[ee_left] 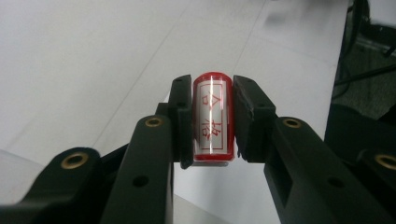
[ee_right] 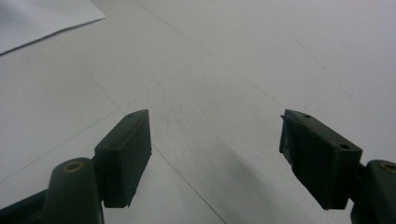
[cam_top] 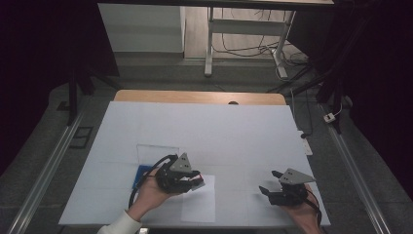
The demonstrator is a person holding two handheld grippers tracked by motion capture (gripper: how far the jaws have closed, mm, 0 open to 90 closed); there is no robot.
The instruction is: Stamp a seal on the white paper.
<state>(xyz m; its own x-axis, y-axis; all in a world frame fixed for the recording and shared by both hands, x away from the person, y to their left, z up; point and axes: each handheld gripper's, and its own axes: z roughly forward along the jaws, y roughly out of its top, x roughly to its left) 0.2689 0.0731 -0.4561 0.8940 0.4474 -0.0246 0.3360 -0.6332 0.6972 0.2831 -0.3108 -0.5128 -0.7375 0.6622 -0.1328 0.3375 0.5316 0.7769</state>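
The worktop [cam_top: 204,126] carries a white cover that runs under both claws, with a strip of bare wood showing along its far edge. Beyond the left claw [cam_top: 197,184], on the far side of it, lies a clear sheet [cam_top: 157,152], and just beside that claw, toward the person's left, a blue pad [cam_top: 141,173] peeks out from under the hand. A white paper [cam_top: 199,204] lies below and on the near side of the left claw; its corner also shows far off to the upper left of the right claw's jaws [ee_right: 42,18] in the right gripper view. The left hand [cam_top: 148,195] comes in from a white sleeve and holds its claw low over the paper, jaws pointing toward the right claw. The right hand [cam_top: 304,212] holds the right claw [cam_top: 269,183] well apart from the left one, over bare cover, jaws pointing back toward it. In the right gripper view those jaws stand wide, with only the white cover between them. In the left gripper view the left claw [ee_left: 212,116] pinches a stamp [ee_left: 213,116], a small red cylinder with a white label bearing red characters, upright between the two pads and touching both.
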